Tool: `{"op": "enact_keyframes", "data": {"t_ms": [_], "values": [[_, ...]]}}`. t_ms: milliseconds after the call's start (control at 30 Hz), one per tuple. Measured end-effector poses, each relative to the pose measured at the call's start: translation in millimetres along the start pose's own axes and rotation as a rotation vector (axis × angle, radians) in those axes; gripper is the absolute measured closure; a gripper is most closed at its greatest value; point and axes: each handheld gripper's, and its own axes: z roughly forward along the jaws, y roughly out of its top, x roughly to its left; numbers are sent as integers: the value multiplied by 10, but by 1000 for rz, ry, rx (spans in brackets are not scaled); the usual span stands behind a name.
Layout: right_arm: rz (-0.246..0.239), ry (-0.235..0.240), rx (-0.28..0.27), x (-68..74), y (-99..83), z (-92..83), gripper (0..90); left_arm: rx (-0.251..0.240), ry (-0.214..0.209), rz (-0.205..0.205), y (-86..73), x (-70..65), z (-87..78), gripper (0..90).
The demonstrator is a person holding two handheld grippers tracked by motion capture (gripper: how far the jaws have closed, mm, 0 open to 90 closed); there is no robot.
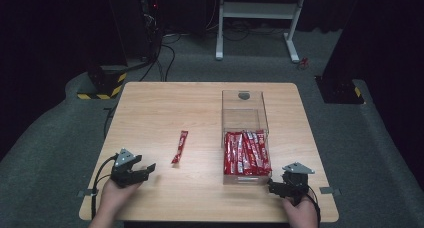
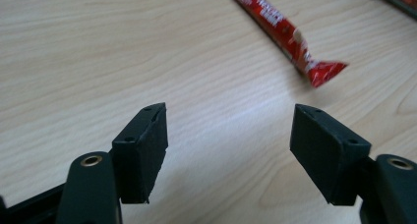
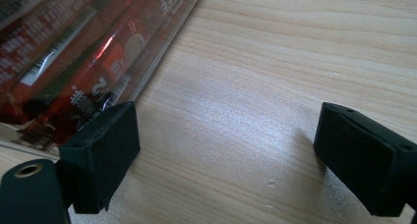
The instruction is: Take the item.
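A single red snack stick (image 1: 180, 146) lies loose on the wooden table (image 1: 165, 108), left of a clear plastic box (image 1: 244, 133) that holds several red sticks (image 1: 246, 153). My left gripper (image 1: 145, 170) rests near the front left edge, open and empty, just short of the loose stick (image 2: 290, 35). Over at the front right, my right gripper (image 1: 272, 185) stands open beside the box's near corner. Its left jaw sits close to the clear box wall (image 3: 74, 62); nothing lies between the jaws (image 3: 226, 145).
The far half of the box (image 1: 243, 108) is bare inside. Bare tabletop stretches across the back and left. Beyond the table stand a white frame (image 1: 257, 18), cables on the floor and black stands with yellow-black tape (image 1: 102, 85).
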Motion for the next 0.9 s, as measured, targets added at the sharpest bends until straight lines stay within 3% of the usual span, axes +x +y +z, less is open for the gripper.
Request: {"op": "enact_keyframes", "data": {"t_ms": [167, 367, 433, 567, 900], "values": [[0, 0, 0, 0, 0, 0, 99, 36, 39, 29, -165, 62, -89, 283], [2, 0, 0, 2, 0, 0, 99, 77, 85, 6, -329, 194, -194, 249], [2, 0, 0, 2, 0, 0, 99, 83, 73, -5, -342, 208, -201, 195], [2, 1, 0, 1, 1, 1, 99, 100, 70, 12, -300, 198, -143, 131], [-3, 2, -1, -5, 3, 3, 99, 95, 70, 12, -305, 194, -142, 124]]}}
